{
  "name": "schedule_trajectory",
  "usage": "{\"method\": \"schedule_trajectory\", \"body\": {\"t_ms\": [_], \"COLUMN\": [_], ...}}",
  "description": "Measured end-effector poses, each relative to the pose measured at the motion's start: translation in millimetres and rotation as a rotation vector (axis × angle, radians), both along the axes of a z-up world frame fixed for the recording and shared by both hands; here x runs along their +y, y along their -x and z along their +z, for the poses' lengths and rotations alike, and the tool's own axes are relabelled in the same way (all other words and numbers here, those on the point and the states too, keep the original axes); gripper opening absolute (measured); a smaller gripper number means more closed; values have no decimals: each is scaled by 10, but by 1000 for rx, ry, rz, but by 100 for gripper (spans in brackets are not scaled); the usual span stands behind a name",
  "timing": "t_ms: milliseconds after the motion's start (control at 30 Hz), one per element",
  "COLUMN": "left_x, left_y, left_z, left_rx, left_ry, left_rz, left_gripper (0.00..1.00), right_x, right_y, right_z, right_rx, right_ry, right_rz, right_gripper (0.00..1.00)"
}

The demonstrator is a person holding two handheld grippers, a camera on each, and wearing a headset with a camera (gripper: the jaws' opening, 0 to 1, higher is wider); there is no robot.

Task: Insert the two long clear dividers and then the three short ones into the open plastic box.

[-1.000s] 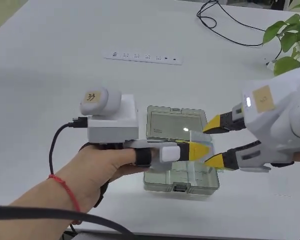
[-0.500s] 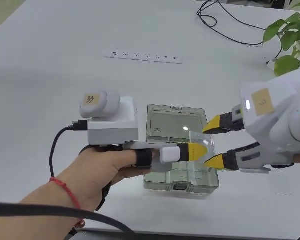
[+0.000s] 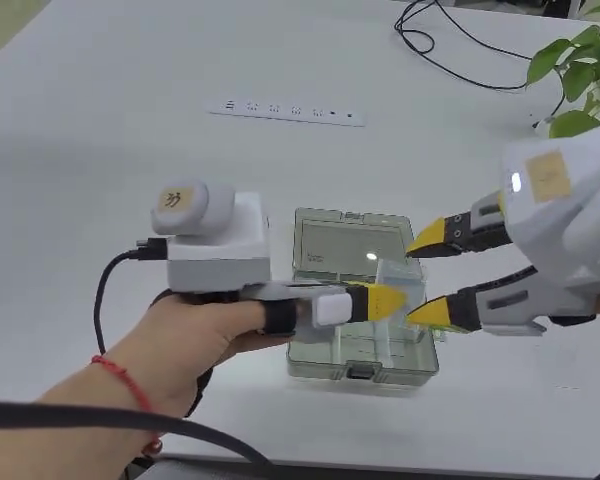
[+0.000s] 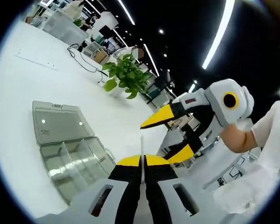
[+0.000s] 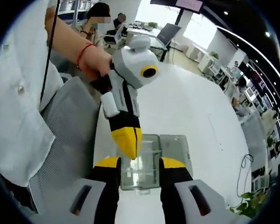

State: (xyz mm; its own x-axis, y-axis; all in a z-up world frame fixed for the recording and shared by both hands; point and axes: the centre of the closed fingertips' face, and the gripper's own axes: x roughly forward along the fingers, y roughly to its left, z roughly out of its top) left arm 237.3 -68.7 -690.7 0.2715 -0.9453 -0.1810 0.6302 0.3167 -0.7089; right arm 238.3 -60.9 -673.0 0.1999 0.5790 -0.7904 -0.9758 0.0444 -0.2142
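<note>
White table (image 3: 90, 150): power strip (image 3: 285, 112), cable (image 3: 450, 55), plant (image 3: 578, 85) behind box (image 3: 325, 362); left claw (image 3: 400, 298) pinches divider (image 4: 141, 145).

Plastic box (image 3: 320, 365) sits low centre in the head view, on the bench (image 3: 100, 150), with its lid lying flat behind it, toward the top of the frame. Fitted dividers (image 4: 67, 158) stand inside. Left gripper (image 3: 388, 298) comes in from the lower left, tips over the box, a clear divider (image 3: 398, 275) upright between its jaws. Right gripper (image 3: 423, 277) comes in from the right, jaws above and below that tip. Power strip (image 3: 285, 112) upper centre. Cable (image 3: 450, 55) and plant (image 3: 580, 75) upper right.
</note>
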Motion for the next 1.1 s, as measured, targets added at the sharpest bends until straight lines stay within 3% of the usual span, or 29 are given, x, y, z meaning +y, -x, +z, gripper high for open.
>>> {"method": "schedule_trajectory", "body": {"t_ms": [100,167,300,367,500,567,667,800,1100], "left_x": [-2,2,-12,-24,-39,-45,-48,-38,-35], "left_y": [55,77,131,187,261,295,335,347,406], "left_z": [11,17,71,101,124,155,210,247,355], "left_rx": [-109,-158,-272,-345,-434,-448,-499,-530,-560], "left_ry": [-36,-51,-74,-85,-116,-115,-115,-114,-83], "left_rz": [-54,-81,-135,-183,-242,-257,-286,-298,-305], "left_gripper": [0,0,0,0,0,0,0,0,0], "right_x": [-64,-71,-90,-70,-24,-28,-19,0,39], "right_y": [-66,-45,-55,21,141,173,282,363,450], "right_z": [44,98,164,209,261,252,230,224,238], "right_rx": [53,109,173,241,298,319,360,387,418], "right_ry": [-33,-62,-91,-110,-116,-110,-96,-91,-99], "right_rz": [-4,-7,6,27,60,73,100,127,150], "right_gripper": [32,29,25,22,19,17,15,13,8]}}
